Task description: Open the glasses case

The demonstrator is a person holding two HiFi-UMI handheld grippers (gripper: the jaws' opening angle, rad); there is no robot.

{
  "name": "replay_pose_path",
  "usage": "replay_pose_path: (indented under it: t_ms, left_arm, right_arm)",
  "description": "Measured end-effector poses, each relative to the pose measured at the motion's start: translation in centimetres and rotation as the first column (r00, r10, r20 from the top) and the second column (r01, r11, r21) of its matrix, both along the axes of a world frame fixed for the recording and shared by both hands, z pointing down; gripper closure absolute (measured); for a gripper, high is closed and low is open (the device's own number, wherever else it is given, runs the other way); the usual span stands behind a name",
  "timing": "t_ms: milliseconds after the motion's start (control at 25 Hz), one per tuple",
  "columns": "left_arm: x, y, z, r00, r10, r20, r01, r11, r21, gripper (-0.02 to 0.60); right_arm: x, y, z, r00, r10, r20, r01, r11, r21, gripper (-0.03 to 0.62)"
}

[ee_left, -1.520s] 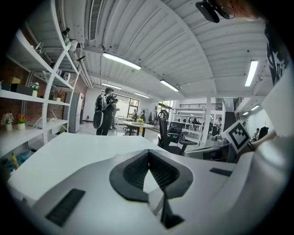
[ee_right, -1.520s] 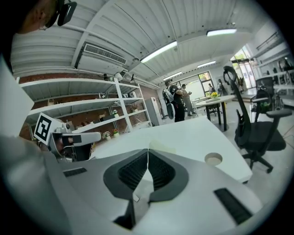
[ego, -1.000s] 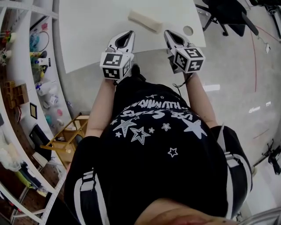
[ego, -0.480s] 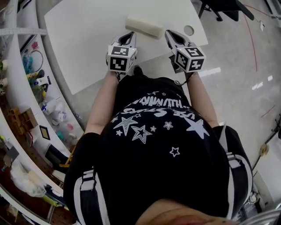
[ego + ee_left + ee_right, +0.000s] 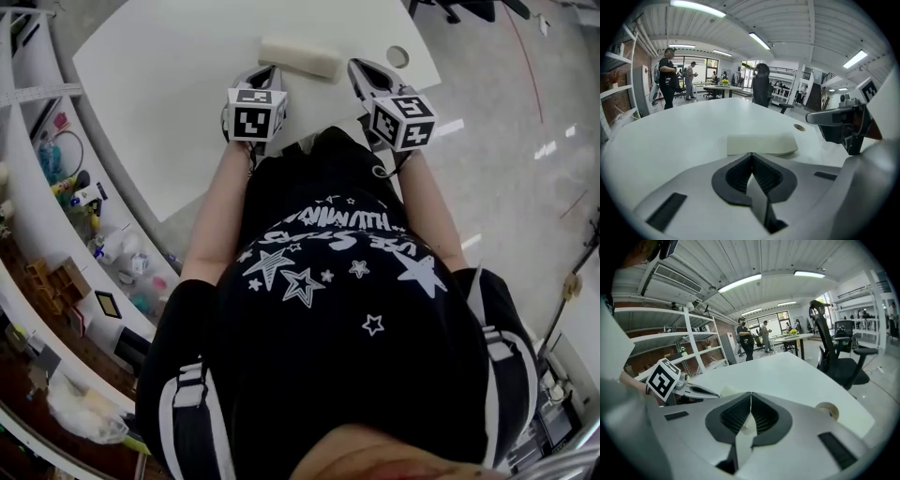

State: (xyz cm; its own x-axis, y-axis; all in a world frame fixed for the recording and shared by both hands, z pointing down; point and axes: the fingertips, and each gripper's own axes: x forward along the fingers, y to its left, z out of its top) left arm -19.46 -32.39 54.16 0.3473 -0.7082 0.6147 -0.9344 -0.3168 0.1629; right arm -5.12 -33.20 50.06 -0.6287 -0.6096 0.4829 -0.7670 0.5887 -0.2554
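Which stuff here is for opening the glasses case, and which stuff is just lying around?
For the job:
- glasses case, closed, lying on the white table
- left gripper and right gripper, jaws shut and empty, on the near side of the case

Just lying about:
- small round thing near the table's corner
- black office chair
- cluttered shelves

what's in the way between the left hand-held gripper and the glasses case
Nothing visible. The glasses case lies on the white table just past the closed tips of the left hand-held gripper, with only bare tabletop between them.
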Motion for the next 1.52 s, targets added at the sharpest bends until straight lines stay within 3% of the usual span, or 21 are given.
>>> replay_pose_path:
  t_ms: [360,840,880,1080,1320,1440,1520]
  left_arm:
    - [-0.2,-0.4,1.0,0.999,-0.034,0.007,0.034,0.999,-0.019,0.569]
    - [-0.1,-0.7,1.1,0.999,-0.043,0.03,0.044,0.999,-0.008,0.569]
    - [-0.1,-0.7,1.1,0.999,-0.045,0.03,0.045,0.999,-0.01,0.569]
    - [-0.1,-0.9,1.0,0.999,-0.044,0.032,0.044,0.999,-0.001,0.569]
    - [-0.1,-0.8,1.1,0.999,-0.039,0.013,0.039,0.999,-0.02,0.569]
    - [-0.1,-0.8,1.0,0.999,-0.041,0.002,0.041,0.999,-0.027,0.569]
    - [-0.1,-0.8,1.0,0.999,-0.04,0.002,0.04,0.999,-0.029,0.569]
  right_arm:
    - [0.7,-0.6,0.4,1.0,0.0,-0.009,-0.001,1.0,-0.016,0.585]
    - [-1.9,-0.5,2.4,0.971,-0.184,-0.152,0.187,0.982,0.005,0.582]
    - [-2.2,-0.5,2.5,0.961,-0.209,-0.179,0.215,0.976,0.015,0.577]
    - [-4.3,-0.2,3.6,0.881,-0.365,-0.301,0.4,0.914,0.063,0.37]
    - [-5.8,0.4,4.8,0.753,-0.443,-0.486,0.55,0.829,0.098,0.322]
    - [-5.7,0.2,5.4,0.685,-0.426,-0.591,0.589,0.801,0.106,0.323]
    - [-5.7,0.2,5.5,0.664,-0.409,-0.626,0.599,0.792,0.119,0.323]
